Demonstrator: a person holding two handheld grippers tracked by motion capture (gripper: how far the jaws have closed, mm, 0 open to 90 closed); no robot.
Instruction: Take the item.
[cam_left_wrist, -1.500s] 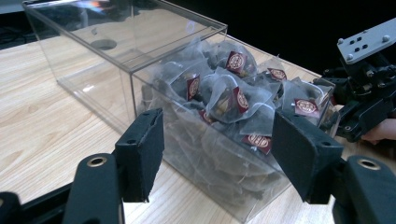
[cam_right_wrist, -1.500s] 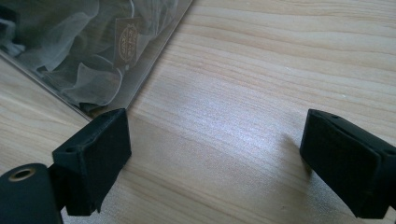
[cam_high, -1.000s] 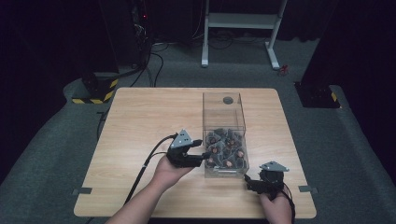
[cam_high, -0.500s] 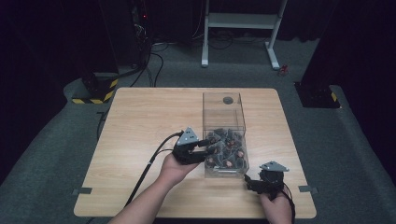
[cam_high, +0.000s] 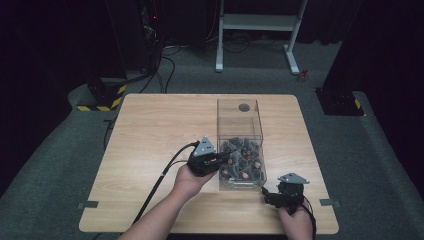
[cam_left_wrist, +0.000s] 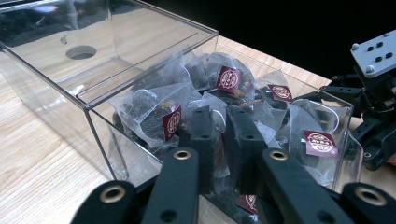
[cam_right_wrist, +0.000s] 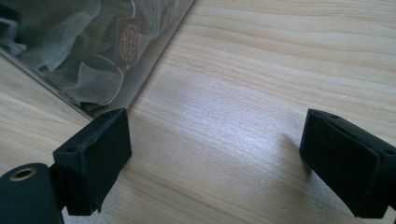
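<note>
Your left hand-held gripper (cam_left_wrist: 223, 122) is inside the clear box (cam_high: 240, 115), jaws narrowed among the tea bags (cam_left_wrist: 154, 109). Your right hand-held gripper (cam_right_wrist: 215, 154) gapes wide over bare counter (cam_high: 150, 130), just beside the box's corner.

Black left gripper (cam_high: 220, 159), grey three-cornered plate, brass-ringed screw holes, trailing black cable, bare forearms

The right gripper (cam_right_wrist: 215, 163) rests with jaws spread wide over the pale wooden table (cam_right_wrist: 261, 84), just beside a clear plastic box (cam_right_wrist: 154, 51) (tagged mesh sachets (cam_right_wrist: 93, 56) inside).
</note>
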